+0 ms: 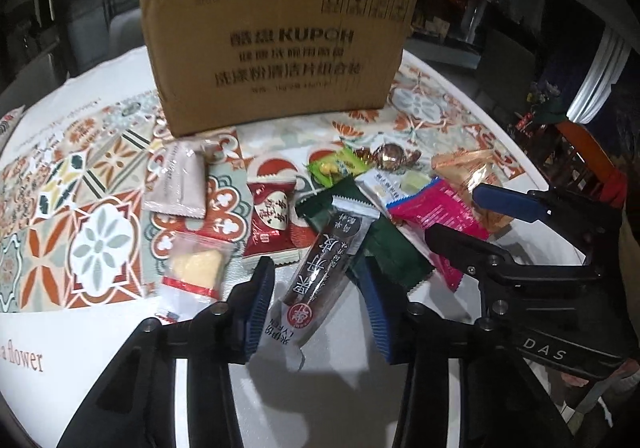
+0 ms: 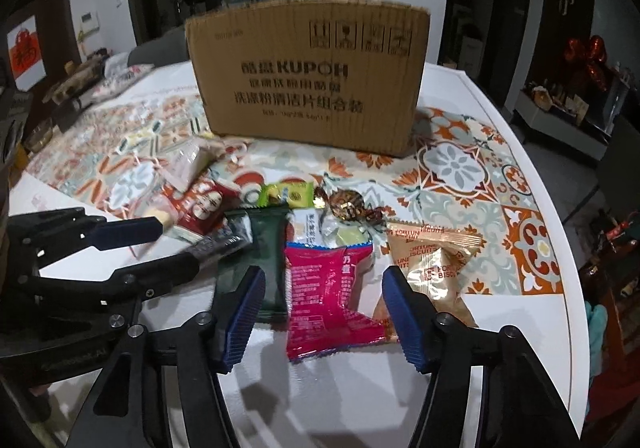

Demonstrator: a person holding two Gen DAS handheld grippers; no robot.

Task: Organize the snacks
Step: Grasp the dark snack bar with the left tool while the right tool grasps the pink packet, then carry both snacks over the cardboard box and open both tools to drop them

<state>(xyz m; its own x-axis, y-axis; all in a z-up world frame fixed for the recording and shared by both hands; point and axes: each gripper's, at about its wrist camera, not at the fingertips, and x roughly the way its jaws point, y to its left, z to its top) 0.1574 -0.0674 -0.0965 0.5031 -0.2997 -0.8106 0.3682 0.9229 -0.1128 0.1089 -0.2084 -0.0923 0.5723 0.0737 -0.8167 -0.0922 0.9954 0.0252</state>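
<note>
Several wrapped snacks lie on the table in front of a cardboard box (image 1: 276,48), which also shows in the right wrist view (image 2: 308,76). My left gripper (image 1: 320,300) is open, its jaws on either side of a long dark brown bar (image 1: 320,272). My right gripper (image 2: 324,308) is open around a pink packet (image 2: 324,296), with a dark green packet (image 2: 260,260) by its left finger and a gold fortune biscuit bag (image 2: 436,268) by its right. The right gripper also shows in the left wrist view (image 1: 472,220), and the left gripper in the right wrist view (image 2: 160,244).
A red packet (image 1: 272,220), a clear packet with a yellow piece (image 1: 196,268), a beige sachet (image 1: 180,180), a green candy (image 1: 336,168) and a round foil candy (image 1: 390,158) lie nearby. The patterned mat (image 2: 460,168) covers the white table (image 2: 520,320). Clutter (image 2: 92,76) sits at the far left.
</note>
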